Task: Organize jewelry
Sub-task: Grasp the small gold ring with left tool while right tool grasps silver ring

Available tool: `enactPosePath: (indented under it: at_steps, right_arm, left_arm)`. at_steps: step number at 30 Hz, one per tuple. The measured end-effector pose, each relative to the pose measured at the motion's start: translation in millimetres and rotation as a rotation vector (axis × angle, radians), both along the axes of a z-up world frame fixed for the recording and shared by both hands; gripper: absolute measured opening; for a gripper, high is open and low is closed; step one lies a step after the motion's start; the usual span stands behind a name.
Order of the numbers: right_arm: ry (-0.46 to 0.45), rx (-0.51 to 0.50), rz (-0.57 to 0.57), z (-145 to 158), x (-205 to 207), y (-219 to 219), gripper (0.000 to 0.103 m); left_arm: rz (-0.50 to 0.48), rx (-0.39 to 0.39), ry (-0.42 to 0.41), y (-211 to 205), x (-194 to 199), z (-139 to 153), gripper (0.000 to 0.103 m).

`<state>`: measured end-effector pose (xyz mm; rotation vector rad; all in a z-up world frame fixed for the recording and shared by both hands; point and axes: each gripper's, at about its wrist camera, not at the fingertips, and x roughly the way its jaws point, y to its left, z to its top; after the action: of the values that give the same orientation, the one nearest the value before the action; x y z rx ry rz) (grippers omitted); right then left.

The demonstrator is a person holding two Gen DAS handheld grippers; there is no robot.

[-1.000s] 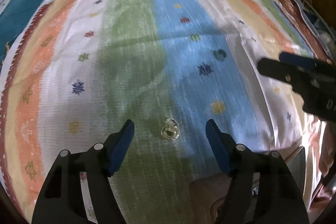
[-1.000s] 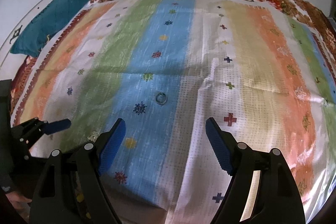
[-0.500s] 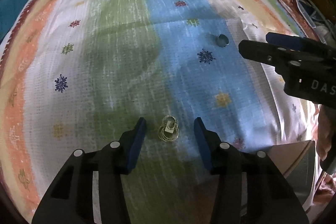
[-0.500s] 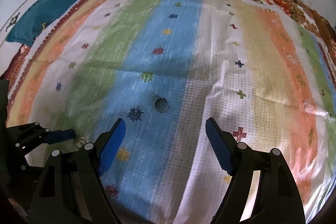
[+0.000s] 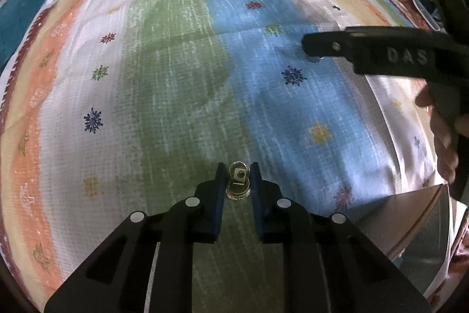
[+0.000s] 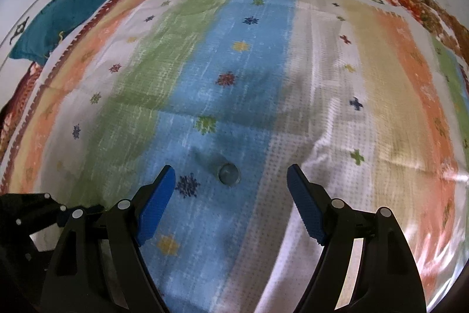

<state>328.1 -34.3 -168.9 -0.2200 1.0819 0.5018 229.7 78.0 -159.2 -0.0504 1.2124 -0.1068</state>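
Left gripper (image 5: 238,181) closes on the gold earring (image 5: 238,184); right gripper (image 6: 231,181) lines up on the ring (image 6: 229,174).

Nearest, on the green stripe by the bedspread's (image 5: 164,84) near edge, the left jaws have narrowed from a wide spread 1 second ago to a slim gap and are closing, with the earring between the 2 blue pads, which look to touch its sides, so the pickup seems almost secured. A little farther in, on the blue stripe, the ring now sits between the right gripper's tips, nearer than before; those jaws stay spread wide and hold nothing. In the left view the right gripper's black finger hides most of the ring. Farthest, a teal pillow (image 6: 67,16) lies at the bedspread's far left corner. Neither piece is lifted yet.
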Motion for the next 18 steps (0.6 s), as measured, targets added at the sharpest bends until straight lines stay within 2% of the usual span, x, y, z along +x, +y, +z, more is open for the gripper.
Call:
enactPosePath:
  at_steps: [5, 8, 9, 10, 12, 16, 18]
  right_arm:
    - [0.034, -0.019, 0.016, -13.4, 6.5, 5.6, 0.078]
    - [0.023, -0.054, 0.034, -18.4, 3.3, 7.8, 0.076]
    - [0.018, -0.064, 0.035, -19.0, 2.7, 7.9, 0.068]
    - [0.016, -0.068, 0.032, -19.6, 2.8, 7.5, 0.065]
    - [0.017, -0.066, 0.029, -20.5, 4.7, 6.7, 0.05]
    - [0.011, -0.081, 0.022, -23.1, 5.7, 5.2, 0.033]
    - [0.023, -0.08, 0.032, -23.0, 4.8, 5.2, 0.019]
  left_arm:
    - [-0.002, -0.003, -0.004, 0.5, 0.7, -0.9, 0.016]
    - [-0.001, 0.0, -0.005, 0.4, -0.2, -1.9, 0.016]
    - [0.001, 0.002, -0.005, 0.0, -1.0, -1.6, 0.016]
    - [0.002, 0.003, -0.005, -1.2, -1.5, -1.5, 0.016]
    - [0.003, 0.004, -0.007, -1.9, -1.4, -1.1, 0.016]
    - [0.003, 0.0, -0.005, -2.0, -1.6, -0.7, 0.016]
    - [0.002, 0.001, -0.005, -1.6, -1.4, -0.3, 0.016]
